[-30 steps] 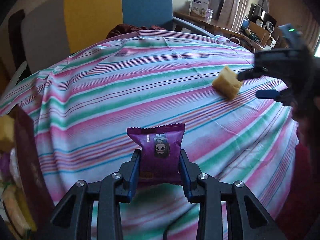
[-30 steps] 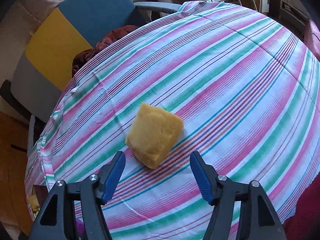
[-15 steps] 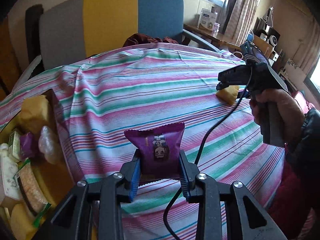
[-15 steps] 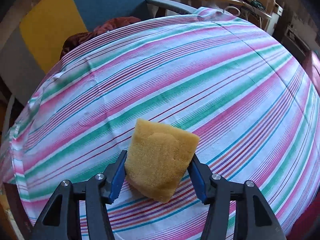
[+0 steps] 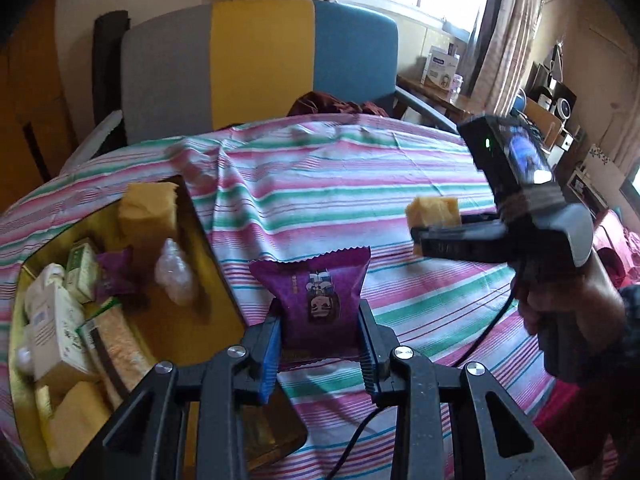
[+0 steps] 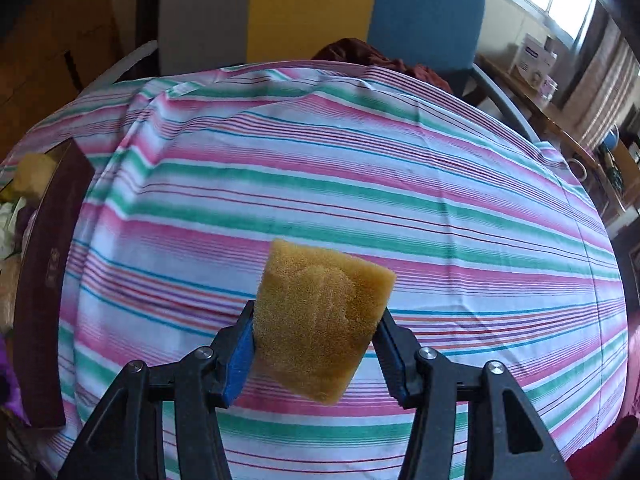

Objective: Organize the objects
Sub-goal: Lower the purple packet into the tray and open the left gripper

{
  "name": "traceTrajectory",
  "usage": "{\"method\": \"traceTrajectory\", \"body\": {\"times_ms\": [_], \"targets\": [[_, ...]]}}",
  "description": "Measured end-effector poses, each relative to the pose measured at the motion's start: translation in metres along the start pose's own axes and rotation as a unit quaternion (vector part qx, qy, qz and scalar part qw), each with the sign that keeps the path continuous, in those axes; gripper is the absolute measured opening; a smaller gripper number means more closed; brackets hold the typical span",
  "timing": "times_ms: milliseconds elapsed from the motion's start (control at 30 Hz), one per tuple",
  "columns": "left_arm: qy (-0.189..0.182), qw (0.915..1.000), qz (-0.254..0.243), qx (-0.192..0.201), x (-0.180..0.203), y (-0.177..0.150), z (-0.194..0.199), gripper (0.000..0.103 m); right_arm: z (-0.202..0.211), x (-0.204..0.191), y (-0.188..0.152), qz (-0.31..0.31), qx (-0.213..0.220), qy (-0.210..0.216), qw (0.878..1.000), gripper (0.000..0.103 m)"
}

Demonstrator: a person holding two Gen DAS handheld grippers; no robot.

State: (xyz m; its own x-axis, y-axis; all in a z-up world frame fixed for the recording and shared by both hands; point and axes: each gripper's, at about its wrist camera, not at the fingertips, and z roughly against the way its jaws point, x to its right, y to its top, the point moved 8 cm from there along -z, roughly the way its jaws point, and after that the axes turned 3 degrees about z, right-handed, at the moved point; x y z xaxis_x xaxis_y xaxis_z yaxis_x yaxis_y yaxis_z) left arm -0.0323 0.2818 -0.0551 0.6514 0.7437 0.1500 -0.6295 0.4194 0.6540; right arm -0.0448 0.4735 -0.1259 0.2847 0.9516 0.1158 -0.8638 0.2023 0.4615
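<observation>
My left gripper (image 5: 318, 340) is shut on a purple snack packet (image 5: 316, 294) and holds it above the striped tablecloth (image 5: 340, 184), just right of a gold-lined box (image 5: 208, 256). The box holds several items, among them a yellow sponge (image 5: 148, 210) and white cartons (image 5: 52, 320). My right gripper (image 6: 316, 340) is shut on a yellow sponge (image 6: 320, 316) and holds it above the cloth. The left wrist view shows it at the right with that sponge (image 5: 434, 210).
The box's dark side (image 6: 44, 296) shows at the left in the right wrist view. A grey, yellow and blue chair (image 5: 256, 64) stands behind the table with a dark red cloth (image 5: 336, 104) on it. A cluttered desk (image 5: 448, 92) stands at the back right.
The right gripper closed on the yellow sponge and lifted it off the cloth. The left gripper has moved left with the purple packet, so the box has come into view.
</observation>
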Motion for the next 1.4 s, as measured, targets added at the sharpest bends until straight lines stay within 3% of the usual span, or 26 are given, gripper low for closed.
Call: {"method": "traceTrajectory", "body": {"times_ms": [133, 400, 1067, 1233, 1400], "targets": [[0.01, 0.9998, 0.012, 0.015, -0.016, -0.001, 0.016, 0.034, 0.01, -0.019, -0.002, 0.045, 0.026, -0.015, 0.999, 0.055], [0.032, 0.9979, 0.05, 0.024, -0.049, -0.013, 0.035, 0.034, 0.051, -0.032, 0.015, 0.081, 0.123, -0.051, 0.988, 0.055], [0.055, 0.9953, 0.076, 0.022, -0.077, -0.016, 0.038, 0.034, 0.059, -0.039, 0.018, 0.09, 0.146, -0.039, 0.984, 0.055], [0.062, 0.9894, 0.123, 0.046, -0.117, -0.004, 0.065, 0.034, 0.059, -0.04, 0.017, 0.093, 0.145, -0.033, 0.985, 0.055], [0.122, 0.9766, 0.167, 0.06, -0.176, -0.01, 0.087, 0.034, 0.059, -0.046, 0.016, 0.102, 0.144, -0.025, 0.984, 0.055]]}}
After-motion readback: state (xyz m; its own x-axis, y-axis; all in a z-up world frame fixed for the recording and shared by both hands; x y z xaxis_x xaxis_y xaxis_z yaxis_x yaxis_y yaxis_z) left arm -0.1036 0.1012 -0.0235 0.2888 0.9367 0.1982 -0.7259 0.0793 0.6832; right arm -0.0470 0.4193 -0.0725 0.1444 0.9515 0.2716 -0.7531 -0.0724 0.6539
